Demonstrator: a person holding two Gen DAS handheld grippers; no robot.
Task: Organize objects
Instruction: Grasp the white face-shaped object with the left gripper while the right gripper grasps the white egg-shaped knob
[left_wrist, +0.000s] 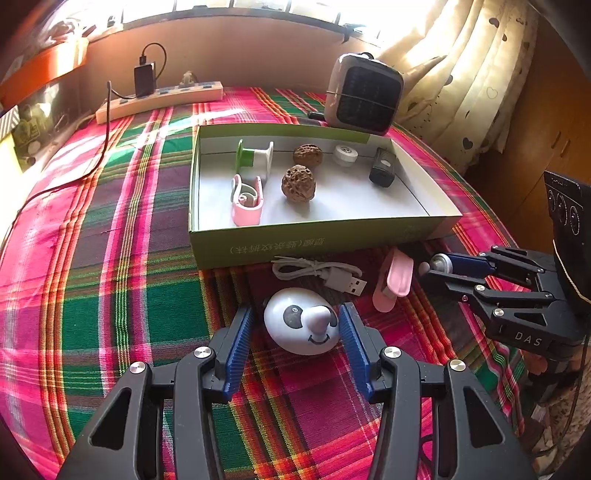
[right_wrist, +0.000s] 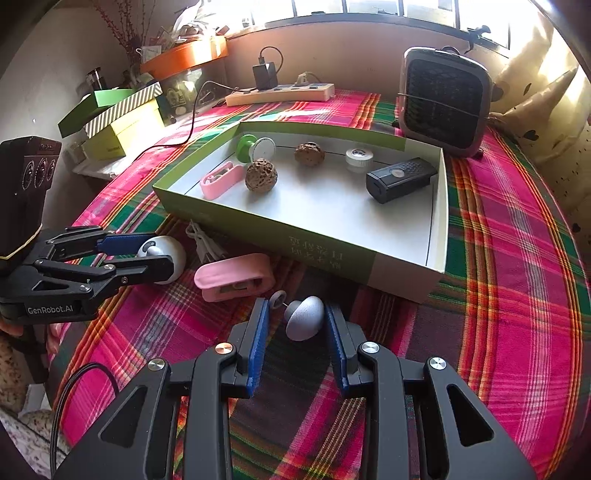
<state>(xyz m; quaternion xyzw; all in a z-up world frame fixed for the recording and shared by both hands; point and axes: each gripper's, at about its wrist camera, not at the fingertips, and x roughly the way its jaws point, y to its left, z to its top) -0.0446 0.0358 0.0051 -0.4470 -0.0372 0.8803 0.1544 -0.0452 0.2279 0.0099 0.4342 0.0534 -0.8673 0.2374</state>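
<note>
A white panda-faced egg-shaped hook (left_wrist: 301, 321) lies on the plaid cloth between the pads of my left gripper (left_wrist: 297, 325), which is open around it; it also shows in the right wrist view (right_wrist: 164, 260). My right gripper (right_wrist: 293, 325) is open around a small grey mushroom-shaped hook (right_wrist: 304, 317), which also shows in the left wrist view (left_wrist: 439, 263). A green-sided white box (left_wrist: 199, 192) holds two walnuts (left_wrist: 298, 183), a pink clip, a green-white spool, a white cap and a black device (right_wrist: 400, 179). A pink clip (right_wrist: 234, 277) and a white USB cable (left_wrist: 321, 273) lie in front of the box.
A grey fan heater (right_wrist: 445, 99) stands behind the box at the right. A power strip (right_wrist: 280, 94) with a black charger lies at the back. Stacked boxes (right_wrist: 118, 122) sit at the left edge. Curtains hang at the right.
</note>
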